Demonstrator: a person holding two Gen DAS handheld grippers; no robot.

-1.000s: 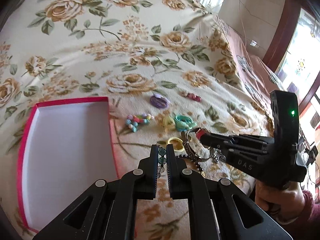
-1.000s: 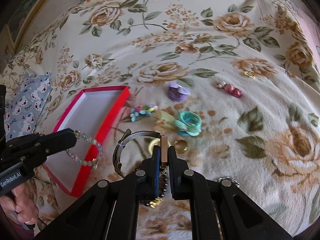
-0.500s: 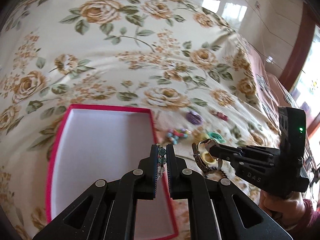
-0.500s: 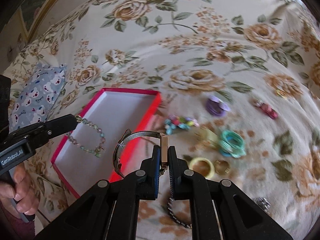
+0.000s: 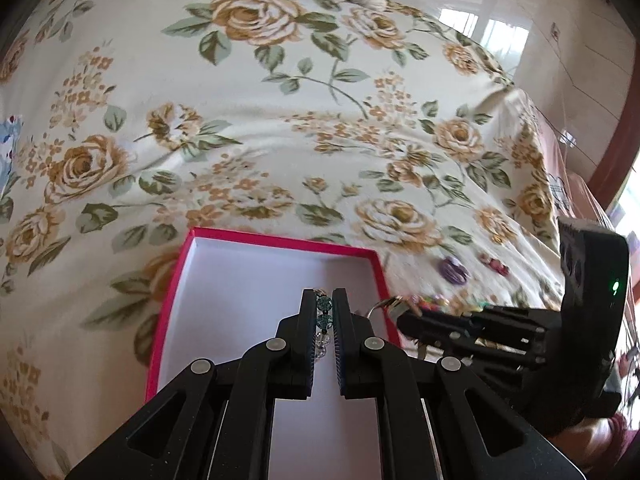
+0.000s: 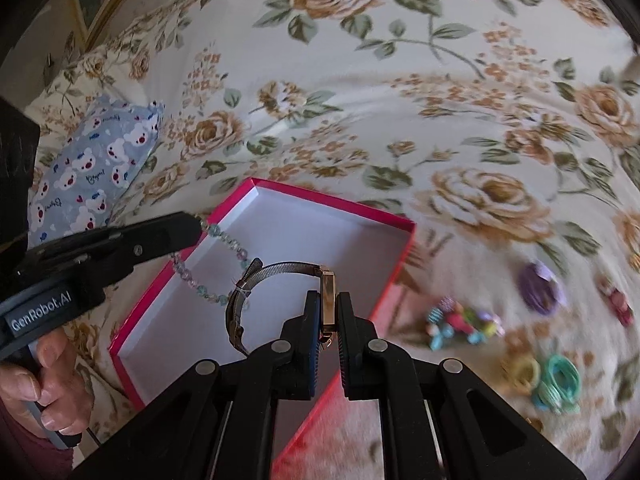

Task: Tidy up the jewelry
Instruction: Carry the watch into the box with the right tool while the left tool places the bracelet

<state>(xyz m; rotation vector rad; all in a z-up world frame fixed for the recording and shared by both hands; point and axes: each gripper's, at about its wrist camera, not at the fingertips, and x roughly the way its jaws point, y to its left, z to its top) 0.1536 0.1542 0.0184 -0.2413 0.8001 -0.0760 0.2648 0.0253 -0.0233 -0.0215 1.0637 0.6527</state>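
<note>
Over pink box point(image 6: 328, 199) (probably inside rim): watch point(image 6: 280, 280), bracelet point(image 6: 224, 240).

box point(image 6: 192, 320) on bedspread point(image 6: 400, 100), hair ties point(image 6: 560, 380) right

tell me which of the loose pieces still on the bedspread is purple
The purple hair tie, lying farthest right beside the small red piece. The multicoloured bead bracelet sits nearer the red box; the yellow and teal ties lie closer.

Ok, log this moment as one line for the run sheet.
left tongs: shut on bead bracelet | right tongs: shut on wristwatch | both over red box | box interior: empty | loose hair ties: on bedspread
</note>
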